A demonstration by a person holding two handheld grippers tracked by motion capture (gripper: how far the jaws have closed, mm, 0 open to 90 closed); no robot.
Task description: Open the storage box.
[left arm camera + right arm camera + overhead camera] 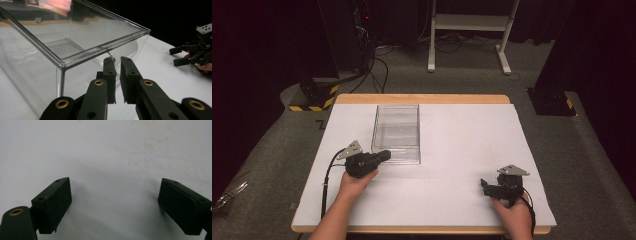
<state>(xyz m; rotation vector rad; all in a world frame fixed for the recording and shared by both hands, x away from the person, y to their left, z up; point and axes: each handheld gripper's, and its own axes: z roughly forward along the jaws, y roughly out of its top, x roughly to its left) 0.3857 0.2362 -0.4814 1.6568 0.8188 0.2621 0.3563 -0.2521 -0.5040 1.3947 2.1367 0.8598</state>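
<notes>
Because we mean to steady the clear box [396, 132], our left hand-held gripper [117, 65] pinches its near wall; the right hand-held gripper [113, 202] rests agape on the bench [452, 150].

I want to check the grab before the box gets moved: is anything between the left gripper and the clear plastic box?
Nothing visible. The left gripper already has its jaws nearly together on the near wall of the clear plastic box. The right gripper rests apart on the table, jaws open.
</notes>
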